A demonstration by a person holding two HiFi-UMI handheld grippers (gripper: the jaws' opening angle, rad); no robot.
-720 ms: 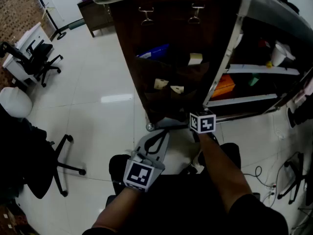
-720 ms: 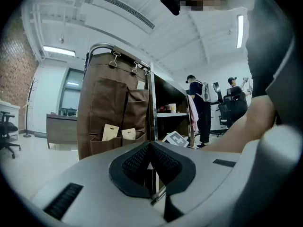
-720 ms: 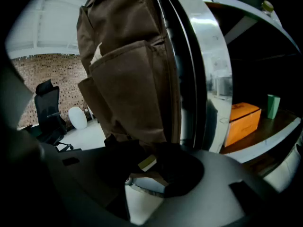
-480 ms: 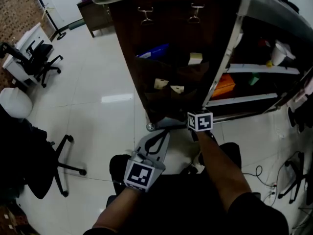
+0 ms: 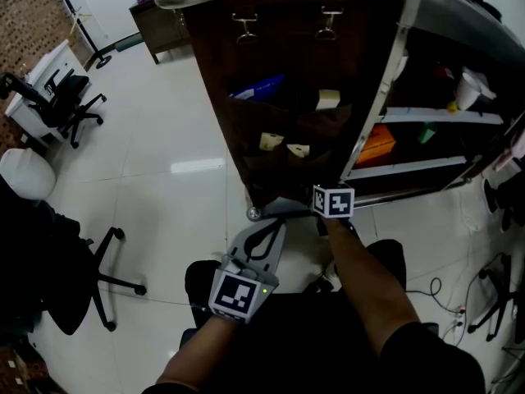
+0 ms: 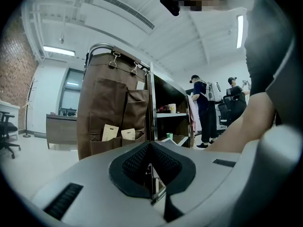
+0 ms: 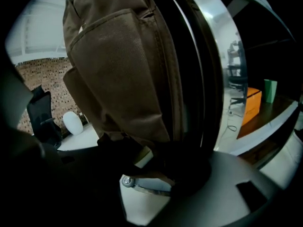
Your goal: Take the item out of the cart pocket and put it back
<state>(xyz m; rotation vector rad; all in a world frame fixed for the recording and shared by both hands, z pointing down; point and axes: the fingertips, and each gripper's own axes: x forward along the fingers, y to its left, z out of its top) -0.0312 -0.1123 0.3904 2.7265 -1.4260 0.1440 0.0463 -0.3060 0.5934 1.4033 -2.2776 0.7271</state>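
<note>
The cart's brown fabric organiser [image 5: 287,97] hangs on its near side. Its pockets hold a blue item [image 5: 258,86], a cream item [image 5: 327,98] and two cream tags [image 5: 269,141] low down. My right gripper [image 7: 147,176] is open and close under the lower pockets [image 7: 128,79]; its marker cube [image 5: 334,202] sits at the cart's bottom edge. A cream corner [image 7: 143,157] shows just beyond its jaws, which touch nothing. My left gripper [image 5: 261,238] hangs back near the floor. It is shut and empty, and faces the two tags [image 6: 118,133] from a distance.
A cart caster [image 7: 127,181] sits just below the right gripper. Cart shelves [image 5: 435,120] with an orange box [image 5: 376,144] lie to the right. Office chairs [image 5: 66,97] stand at the left, and cables [image 5: 484,290] lie on the floor at the right. People stand beyond the cart [image 6: 201,110].
The right gripper's marker cube has edged slightly up and left towards the cart's lower pockets. The left gripper has stayed where it was.
</note>
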